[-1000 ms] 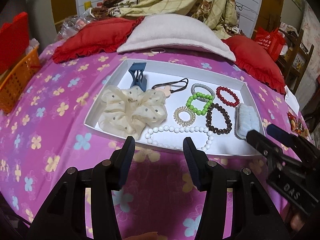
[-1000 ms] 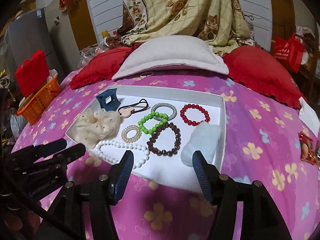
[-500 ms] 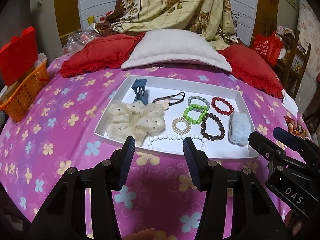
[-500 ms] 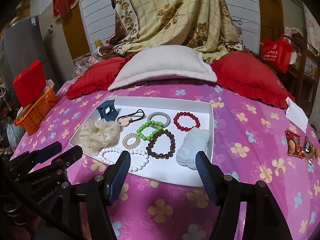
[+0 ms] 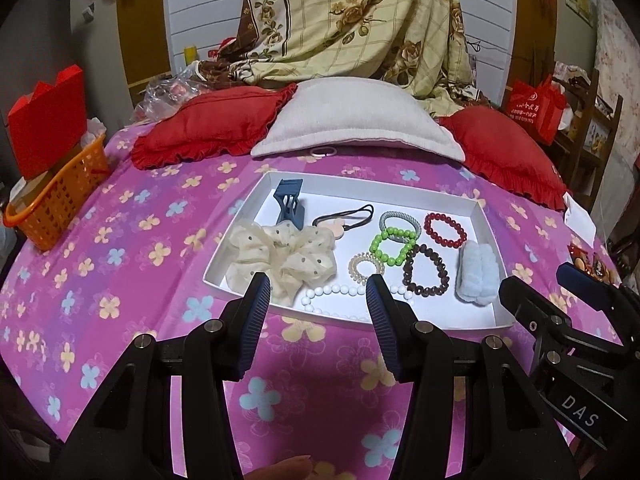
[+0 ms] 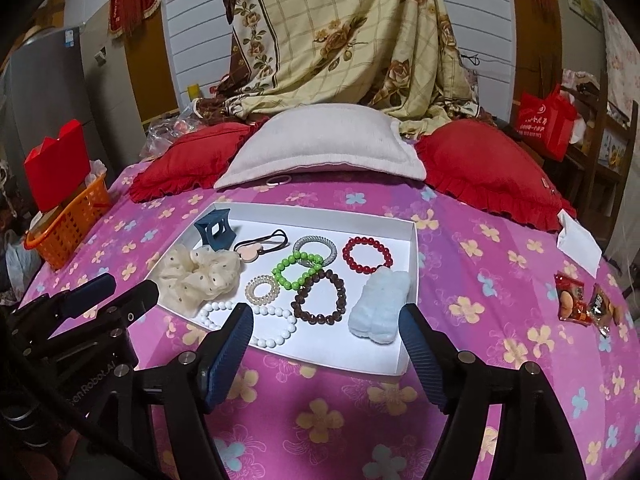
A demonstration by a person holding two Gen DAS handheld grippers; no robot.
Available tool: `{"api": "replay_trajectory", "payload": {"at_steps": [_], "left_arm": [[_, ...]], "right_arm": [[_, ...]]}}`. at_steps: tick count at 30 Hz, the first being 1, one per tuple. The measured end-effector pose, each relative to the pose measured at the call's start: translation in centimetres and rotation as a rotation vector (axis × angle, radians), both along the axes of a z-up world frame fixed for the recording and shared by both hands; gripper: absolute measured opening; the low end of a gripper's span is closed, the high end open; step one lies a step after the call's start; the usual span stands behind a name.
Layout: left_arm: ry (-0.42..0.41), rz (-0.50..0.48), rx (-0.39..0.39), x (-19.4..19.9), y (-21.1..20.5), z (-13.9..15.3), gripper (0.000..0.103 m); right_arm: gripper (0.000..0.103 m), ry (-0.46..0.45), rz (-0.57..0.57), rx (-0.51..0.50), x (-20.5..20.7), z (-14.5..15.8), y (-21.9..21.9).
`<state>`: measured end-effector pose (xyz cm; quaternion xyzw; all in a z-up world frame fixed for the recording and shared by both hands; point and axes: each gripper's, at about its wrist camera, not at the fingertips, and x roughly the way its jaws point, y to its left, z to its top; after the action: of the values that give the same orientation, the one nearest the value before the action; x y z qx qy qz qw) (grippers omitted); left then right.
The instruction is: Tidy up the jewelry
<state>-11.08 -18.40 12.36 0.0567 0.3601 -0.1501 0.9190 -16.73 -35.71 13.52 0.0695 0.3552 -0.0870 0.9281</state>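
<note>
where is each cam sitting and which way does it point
Left wrist: rides the left gripper, facing the white tray on the pink bedspread; own open fingers and the right gripper at right show.
Right wrist: rides the right gripper, facing the same tray from further right; own open fingers and the left gripper at left show.
Shared: tray, green bead bracelet, pillows.

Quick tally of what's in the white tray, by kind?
Beaded bracelets: 4, red, green, brown, white
Hair ties: 3, spiral, grey, black with charm
Scrunchies: 2, cream, pale blue
Claw clip: 1
Total: 10
</note>
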Motion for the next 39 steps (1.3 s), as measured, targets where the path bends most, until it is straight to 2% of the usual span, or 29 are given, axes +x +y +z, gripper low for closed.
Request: {"api": "replay_trajectory", "payload": {"at_steps": [10,39], "left_arm": [[-0.021,-0.002,0.005,-0.2,0.0,0.4,0.050],[-0.013,0.000,0.005,0.0,0.4,0.2,0.050]], "right_arm": [[0.073,0.006,0.002,0.007,0.1,0.2,-0.1],[0.073,0.043,0.023,0.002,0.6,-0.8,0.2]]}}
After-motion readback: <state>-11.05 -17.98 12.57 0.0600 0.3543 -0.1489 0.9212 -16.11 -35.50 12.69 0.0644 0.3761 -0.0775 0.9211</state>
